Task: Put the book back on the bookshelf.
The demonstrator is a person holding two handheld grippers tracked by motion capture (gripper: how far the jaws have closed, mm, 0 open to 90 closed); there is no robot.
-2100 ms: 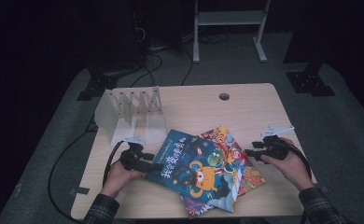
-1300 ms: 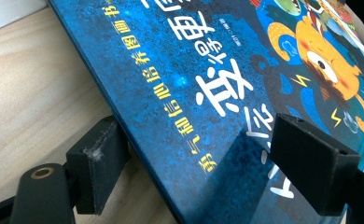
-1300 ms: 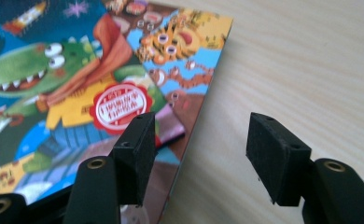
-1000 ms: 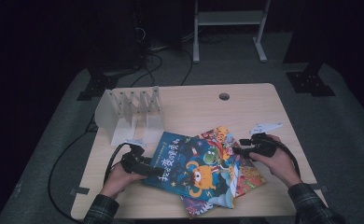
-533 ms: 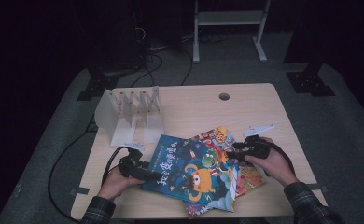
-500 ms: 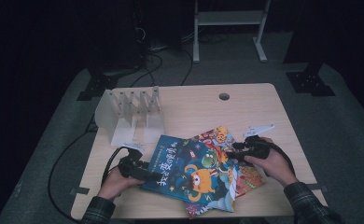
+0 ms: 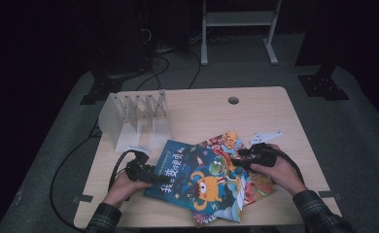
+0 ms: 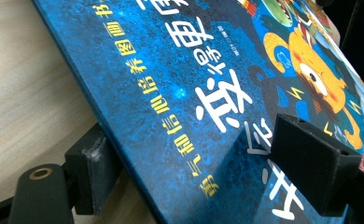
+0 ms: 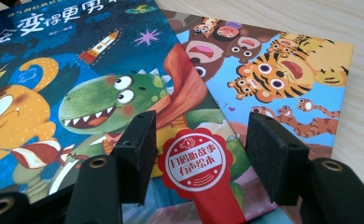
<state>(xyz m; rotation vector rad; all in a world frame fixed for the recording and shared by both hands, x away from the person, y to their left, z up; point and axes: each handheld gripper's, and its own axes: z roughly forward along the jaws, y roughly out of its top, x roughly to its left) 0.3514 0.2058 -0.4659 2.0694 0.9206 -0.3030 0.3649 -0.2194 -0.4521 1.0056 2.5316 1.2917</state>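
Note:
A blue picture book [image 7: 197,179] with an orange monster on its cover lies on top of a loose pile in the front middle of the wooden table [image 7: 255,111]. Under it is a tiger-cover book [image 7: 226,141]. My left gripper [image 7: 151,174] is at the blue book's left edge. In the left gripper view the blue book [image 8: 194,93] runs between the open left gripper [image 8: 199,158], one jaw under the edge and one over the cover. My right gripper [image 7: 238,158] is open above the pile's right side. The right gripper [image 9: 201,140] straddles a red seal on the blue book [image 9: 77,70], beside the tiger book [image 9: 283,79].
A white accordion book rack [image 7: 134,119] stands at the table's left, behind my left hand. A white paper piece [image 7: 267,137] lies just beyond my right hand. A small round hole [image 7: 233,100] sits near the far edge. Another book [image 7: 258,187] pokes out under the pile's right side.
My right gripper has moved left from the table's right side onto the pile. My left gripper has closed in on the blue book's left edge, which now sits between its jaws.

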